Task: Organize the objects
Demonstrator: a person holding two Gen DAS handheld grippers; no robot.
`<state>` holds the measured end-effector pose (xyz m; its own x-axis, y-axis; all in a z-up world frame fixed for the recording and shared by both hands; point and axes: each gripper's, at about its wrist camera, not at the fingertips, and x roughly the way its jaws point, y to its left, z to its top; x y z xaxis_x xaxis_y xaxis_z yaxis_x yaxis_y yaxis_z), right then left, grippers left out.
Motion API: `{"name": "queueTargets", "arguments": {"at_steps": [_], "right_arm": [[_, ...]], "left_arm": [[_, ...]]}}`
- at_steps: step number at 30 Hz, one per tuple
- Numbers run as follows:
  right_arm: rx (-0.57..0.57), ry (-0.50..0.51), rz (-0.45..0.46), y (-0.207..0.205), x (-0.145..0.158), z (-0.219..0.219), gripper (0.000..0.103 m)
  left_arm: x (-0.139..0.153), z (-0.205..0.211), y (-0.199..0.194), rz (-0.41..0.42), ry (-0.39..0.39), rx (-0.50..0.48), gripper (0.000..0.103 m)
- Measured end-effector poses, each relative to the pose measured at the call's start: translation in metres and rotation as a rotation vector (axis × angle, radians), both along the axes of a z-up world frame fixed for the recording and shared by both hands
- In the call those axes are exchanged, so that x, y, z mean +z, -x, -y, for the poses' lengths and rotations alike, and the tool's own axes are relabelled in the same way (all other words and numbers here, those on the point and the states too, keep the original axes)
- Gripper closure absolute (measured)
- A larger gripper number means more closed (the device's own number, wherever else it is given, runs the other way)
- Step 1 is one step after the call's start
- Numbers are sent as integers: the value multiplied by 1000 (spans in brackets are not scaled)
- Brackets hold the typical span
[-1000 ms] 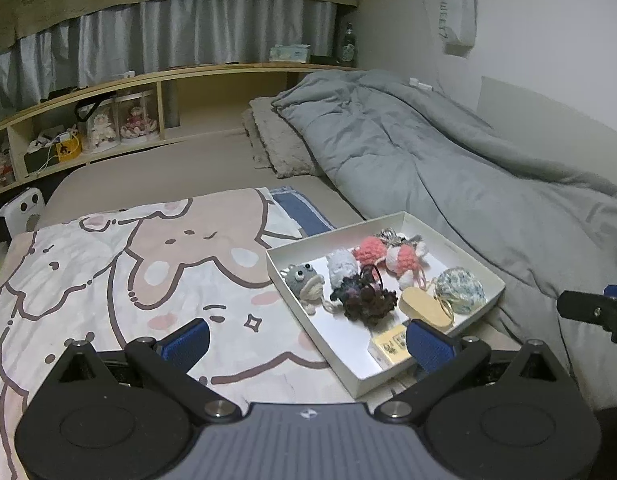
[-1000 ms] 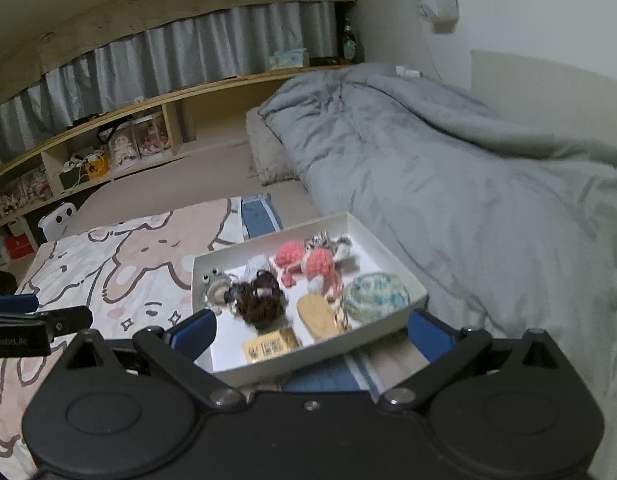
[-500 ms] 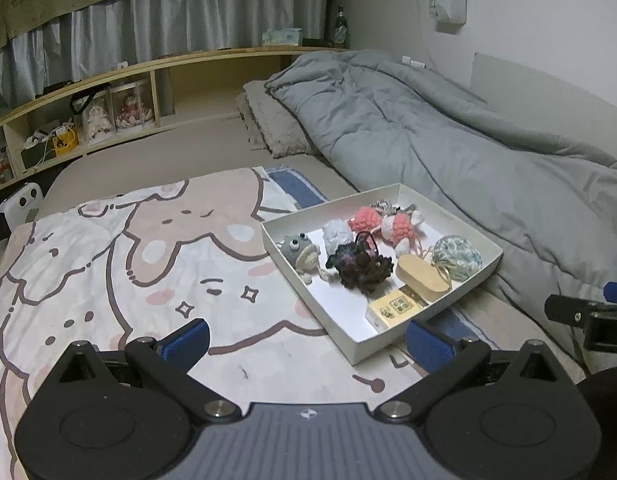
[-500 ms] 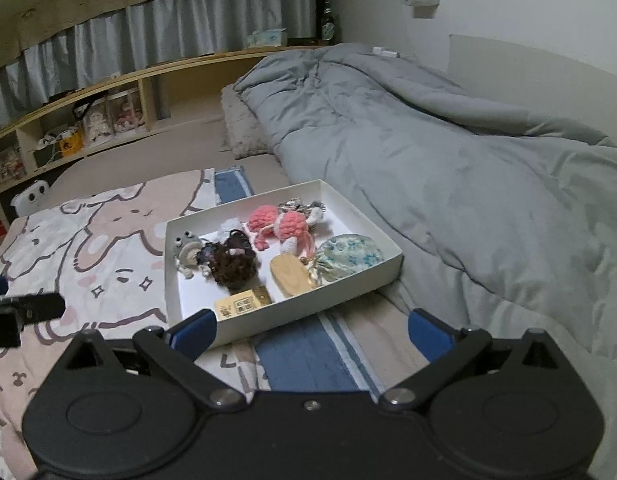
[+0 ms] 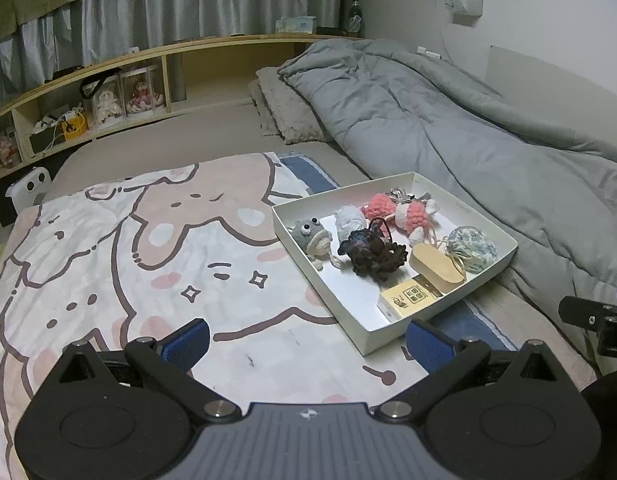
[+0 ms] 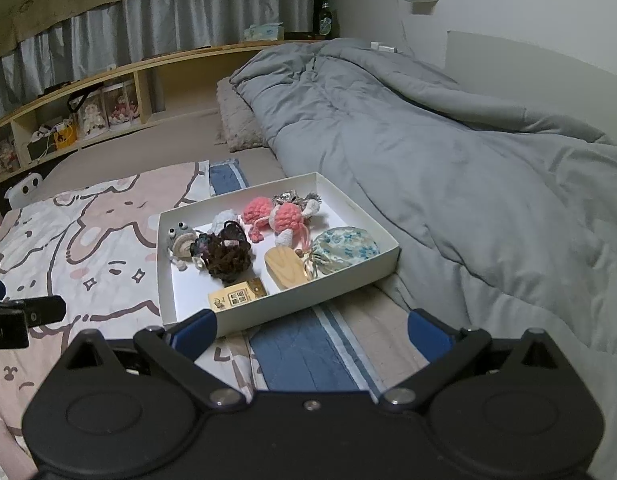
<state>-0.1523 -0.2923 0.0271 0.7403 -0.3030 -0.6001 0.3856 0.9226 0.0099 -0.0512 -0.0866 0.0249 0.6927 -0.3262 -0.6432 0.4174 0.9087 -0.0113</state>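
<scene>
A white shallow box (image 5: 328, 298) (image 6: 166, 280) lies on the bed. It holds a grey crochet frog (image 5: 310, 236) (image 6: 180, 238), two pink crochet toys (image 5: 408, 216) (image 6: 282, 216), a dark scrunchie bundle (image 5: 372, 254) (image 6: 226, 256), a wooden oval piece (image 5: 434, 268) (image 6: 286, 266), a blue floral pouch (image 5: 470, 248) (image 6: 344, 248) and a small yellow card box (image 5: 408, 298) (image 6: 234, 298). My left gripper (image 5: 306, 342) is open and empty, near the box's front corner. My right gripper (image 6: 312, 330) is open and empty, in front of the box.
A cartoon-print blanket (image 5: 128, 248) covers the bed's left part. A grey duvet (image 6: 448, 152) and pillow (image 5: 288, 108) lie to the right and behind. A wooden shelf (image 5: 88, 92) with dolls runs along the back.
Both grippers have pulled back and risen from the box, so it sits farther ahead in both views. Both stay open. The box's contents have not moved.
</scene>
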Motion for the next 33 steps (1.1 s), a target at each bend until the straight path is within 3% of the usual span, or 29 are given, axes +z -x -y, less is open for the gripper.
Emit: {"name": "queueTargets", "arguments": {"at_steps": [33], "right_arm": [[7, 13, -12, -1, -1, -2, 0]], "left_arm": [[0, -1, 1, 9, -7, 12, 0]]}}
